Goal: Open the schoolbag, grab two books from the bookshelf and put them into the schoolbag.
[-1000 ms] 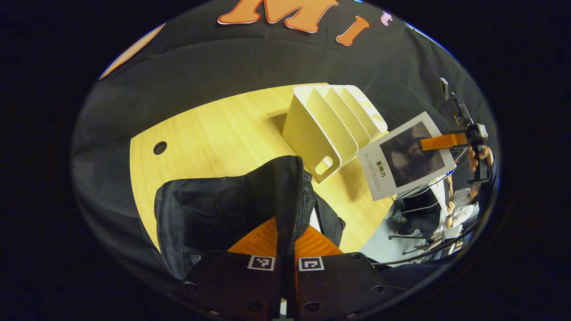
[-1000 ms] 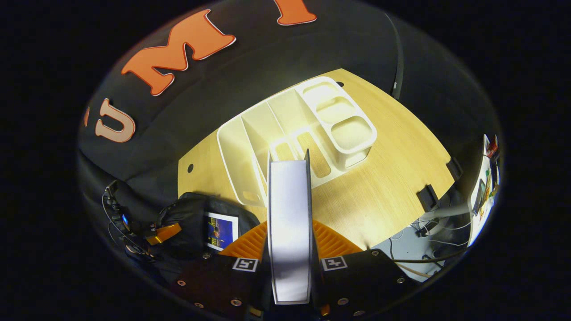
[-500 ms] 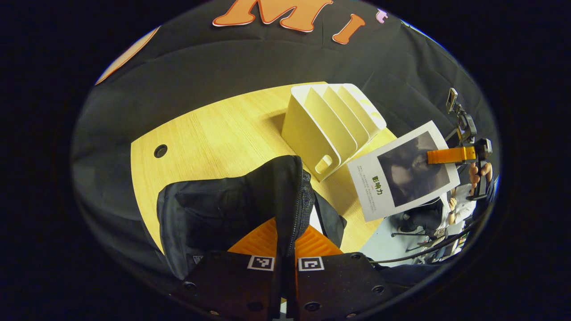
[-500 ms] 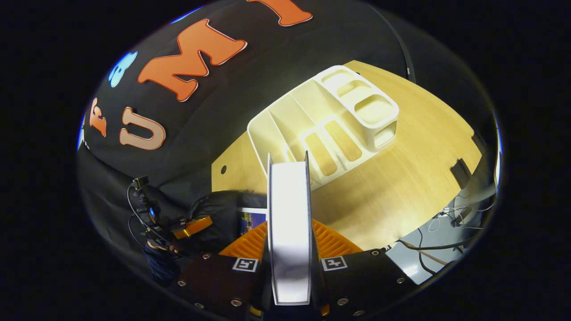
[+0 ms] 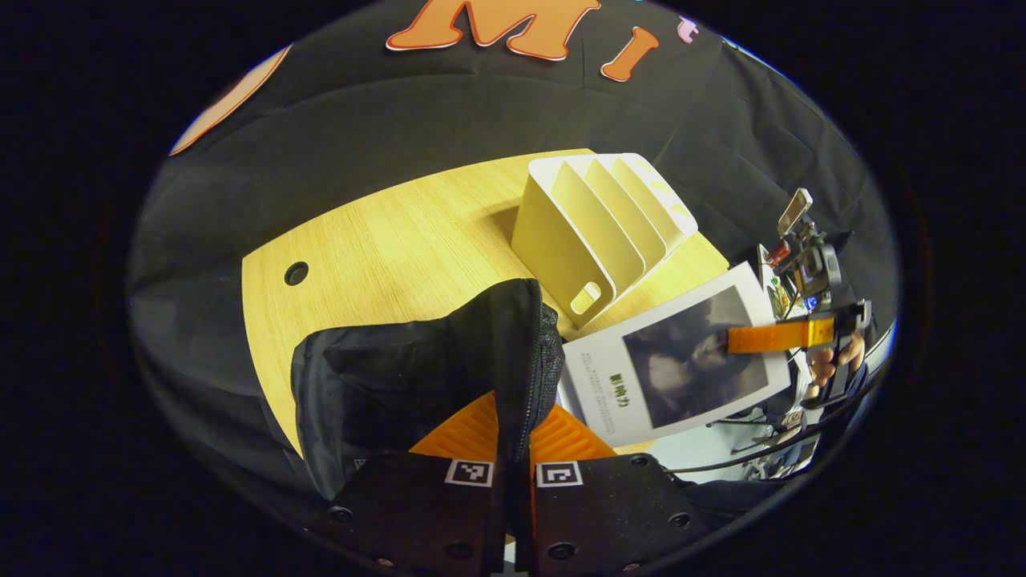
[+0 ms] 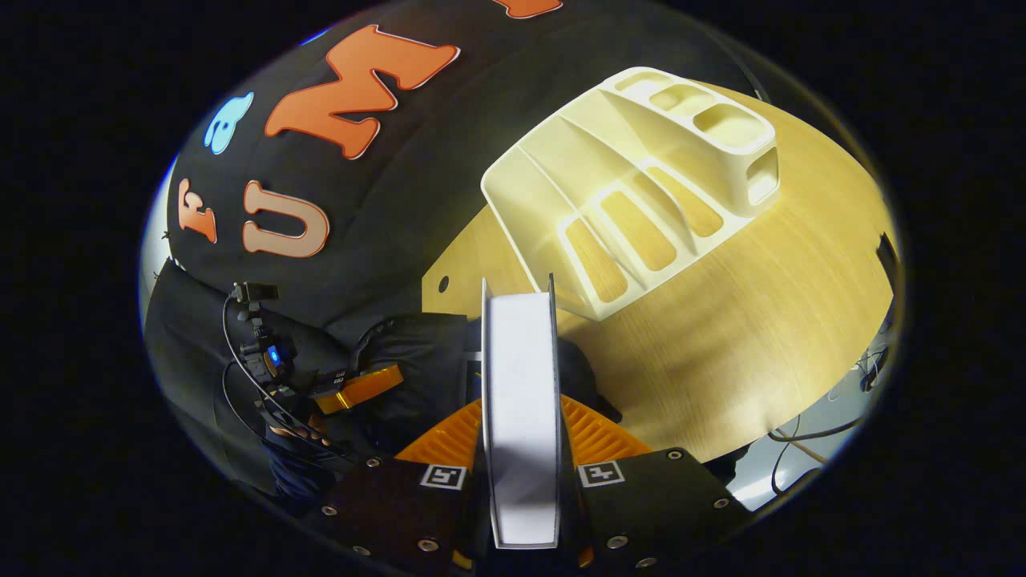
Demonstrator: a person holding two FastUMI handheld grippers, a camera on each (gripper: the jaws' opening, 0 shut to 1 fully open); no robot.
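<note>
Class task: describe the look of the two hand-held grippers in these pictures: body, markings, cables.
Left gripper: black plates studded with round screws, a ribbed orange wedge behind the jaws, and two small square black-and-white tags. Right gripper: the same black screwed plates, ribbed orange part and square tags. Seen from afar, each carries a small camera module on top with thin black cables trailing from it.

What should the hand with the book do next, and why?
Probably ease the book down and across into the schoolbag's opening. The right gripper has its jaws clamped on the book, whose lower corner already sits at the bag's zipper edge. The left gripper pinches that edge and holds the bag up, and the bookshelf stands empty.
</note>
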